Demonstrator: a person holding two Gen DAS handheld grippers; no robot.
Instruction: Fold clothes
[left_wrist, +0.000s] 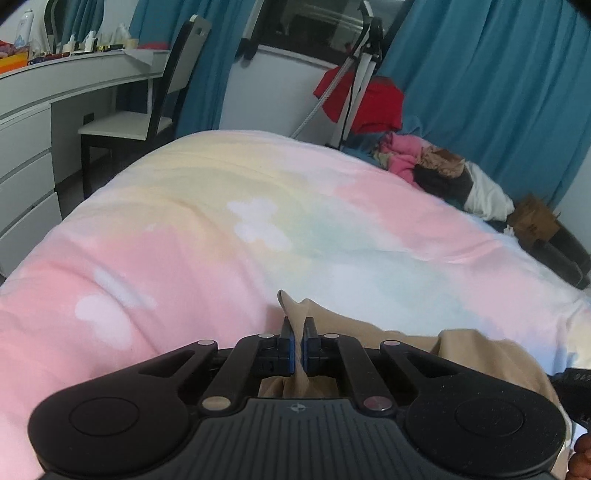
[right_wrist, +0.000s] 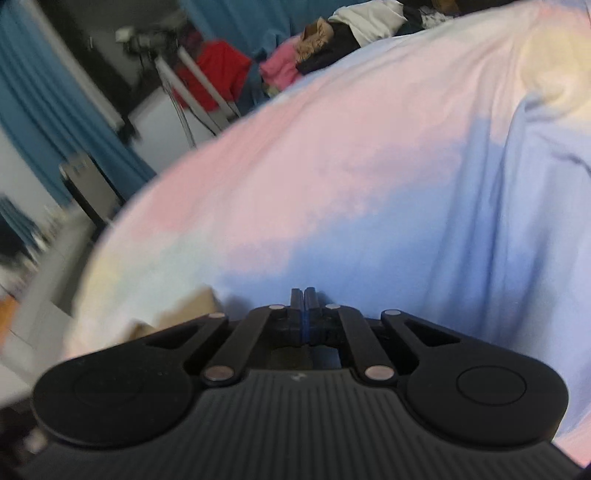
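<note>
A beige garment (left_wrist: 461, 345) lies at the near edge of a bed with a pastel rainbow cover (left_wrist: 229, 221). My left gripper (left_wrist: 298, 325) is shut on a fold of the beige garment, which sticks up between the fingers. In the right wrist view, which is blurred, my right gripper (right_wrist: 303, 295) is shut with nothing visible between its fingers, over the blue-pink cover (right_wrist: 369, 184). A bit of beige cloth (right_wrist: 195, 306) shows to its left.
A pile of unfolded clothes (left_wrist: 424, 162) lies at the bed's far right corner, also in the right wrist view (right_wrist: 317, 44). A red garment (left_wrist: 369, 103) hangs on a stand. A white desk (left_wrist: 55, 88) and chair (left_wrist: 147, 110) stand left. A cardboard box (left_wrist: 535, 221) sits right.
</note>
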